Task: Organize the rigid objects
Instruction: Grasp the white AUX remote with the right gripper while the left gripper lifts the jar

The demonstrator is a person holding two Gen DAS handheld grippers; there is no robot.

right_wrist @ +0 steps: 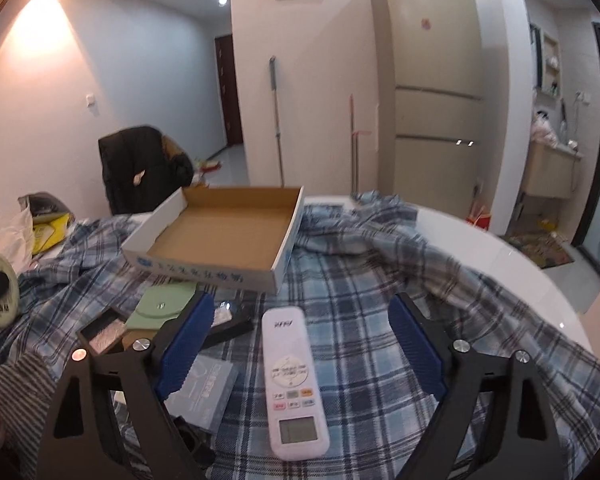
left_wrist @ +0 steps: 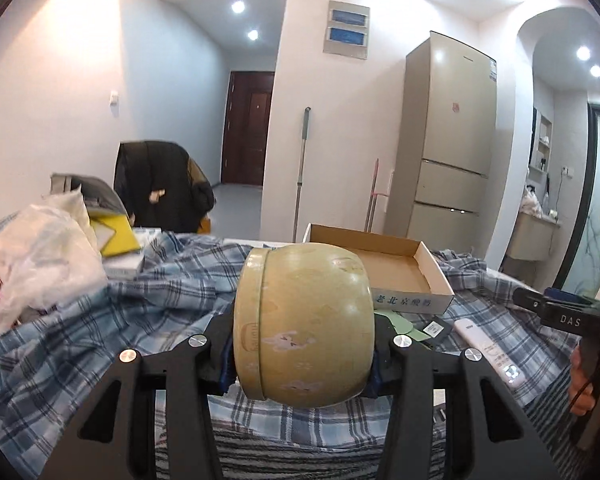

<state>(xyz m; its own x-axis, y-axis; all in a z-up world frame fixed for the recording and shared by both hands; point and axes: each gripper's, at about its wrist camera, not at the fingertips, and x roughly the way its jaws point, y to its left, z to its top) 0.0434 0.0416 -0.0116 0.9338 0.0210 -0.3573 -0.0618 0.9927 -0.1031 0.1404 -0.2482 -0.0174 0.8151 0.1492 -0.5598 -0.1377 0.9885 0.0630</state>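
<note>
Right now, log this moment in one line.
left gripper: shut on tin, lifted | right gripper: open over remote | box: empty

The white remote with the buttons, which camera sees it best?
The right wrist view: the remote lies whole between the open right gripper, buttons and screen showing. The left wrist view catches it only slantwise at the side.

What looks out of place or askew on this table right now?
The plaid cloth is rumpled and bunched rather than spread flat. The cardboard tray sits skewed on its folds. The round tin lies on its side, clamped in the left gripper. The right gripper is open around the white remote.
</note>
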